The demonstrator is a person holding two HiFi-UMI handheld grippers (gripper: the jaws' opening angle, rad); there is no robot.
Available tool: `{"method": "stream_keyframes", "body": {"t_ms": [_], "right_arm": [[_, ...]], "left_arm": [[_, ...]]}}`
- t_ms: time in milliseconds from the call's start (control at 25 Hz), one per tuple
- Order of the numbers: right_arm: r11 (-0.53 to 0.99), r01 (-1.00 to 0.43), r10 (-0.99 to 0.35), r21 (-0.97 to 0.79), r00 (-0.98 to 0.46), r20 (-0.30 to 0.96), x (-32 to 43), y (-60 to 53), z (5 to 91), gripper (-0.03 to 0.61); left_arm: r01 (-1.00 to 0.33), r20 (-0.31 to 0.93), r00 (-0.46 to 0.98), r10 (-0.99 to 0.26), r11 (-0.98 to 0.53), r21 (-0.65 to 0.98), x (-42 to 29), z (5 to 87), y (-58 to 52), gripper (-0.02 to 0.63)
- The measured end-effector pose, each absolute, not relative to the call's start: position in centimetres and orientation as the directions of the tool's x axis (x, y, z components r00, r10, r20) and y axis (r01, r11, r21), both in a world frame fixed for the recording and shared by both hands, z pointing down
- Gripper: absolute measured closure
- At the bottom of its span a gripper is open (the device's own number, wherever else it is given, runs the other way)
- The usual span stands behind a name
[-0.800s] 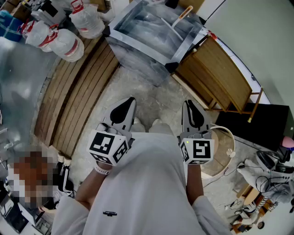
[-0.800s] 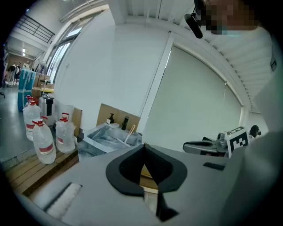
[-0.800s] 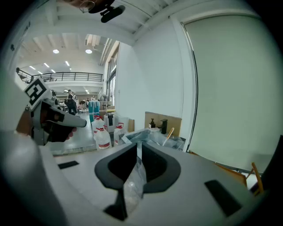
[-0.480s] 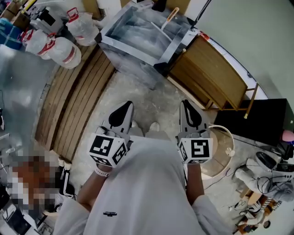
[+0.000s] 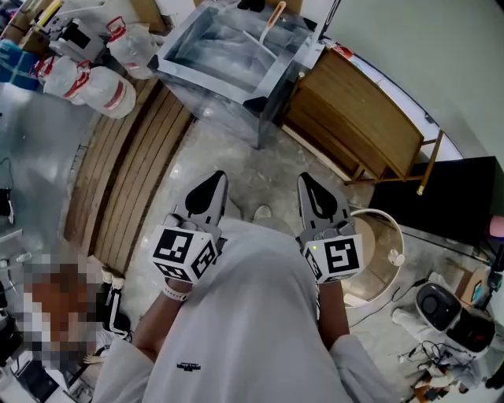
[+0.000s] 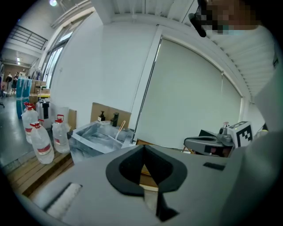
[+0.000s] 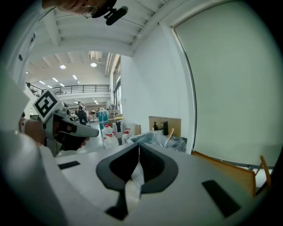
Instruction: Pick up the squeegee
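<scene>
The squeegee (image 5: 270,24) has a pale wooden handle and stands leaning inside a grey, marbled basin (image 5: 206,88) at the top of the head view. It also shows far ahead in the left gripper view as the squeegee (image 6: 120,129) and in the right gripper view as the squeegee (image 7: 169,133). My left gripper (image 5: 216,178) and right gripper (image 5: 305,180) are held side by side in front of my body, well short of the basin. Both are shut with nothing between the jaws: left gripper (image 6: 143,147), right gripper (image 7: 139,145).
Several water jugs (image 5: 96,80) stand on a wooden pallet (image 5: 126,177) at the left. A wooden frame (image 5: 366,122) leans right of the basin, with a black panel (image 5: 441,206) and a round white tub (image 5: 382,252) beyond. A person sits at the lower left.
The basin and wooden frame have slid up and left in the head view as I walk on. Both grippers keep the same pose, shut and side by side.
</scene>
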State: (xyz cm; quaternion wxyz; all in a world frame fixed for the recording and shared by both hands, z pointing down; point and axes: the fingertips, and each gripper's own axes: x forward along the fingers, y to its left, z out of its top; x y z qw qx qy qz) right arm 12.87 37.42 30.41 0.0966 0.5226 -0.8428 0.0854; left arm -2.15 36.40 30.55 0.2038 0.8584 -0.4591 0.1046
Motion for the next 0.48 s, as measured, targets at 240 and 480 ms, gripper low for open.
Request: {"method": "stream_keyframes", "body": {"t_ms": [240, 480], "right_arm": [[0.426, -0.902, -0.876, -0.072, -0.431, 0.215, 14.9, 36.1, 30.5, 0.569], [0.372, -0.923, -0.901, -0.096, -0.384, 0.2, 16.4, 31.6, 31.3, 0.569]], "left_arm": [[-0.816, 0.389, 0.577, -0.718, -0.524, 0.243, 1.1, 30.8, 35.1, 0.609], [-0.786, 0.4, 0.613, -0.682, -0.577, 0.22, 2.6, 31.4, 30.4, 0.609]]}}
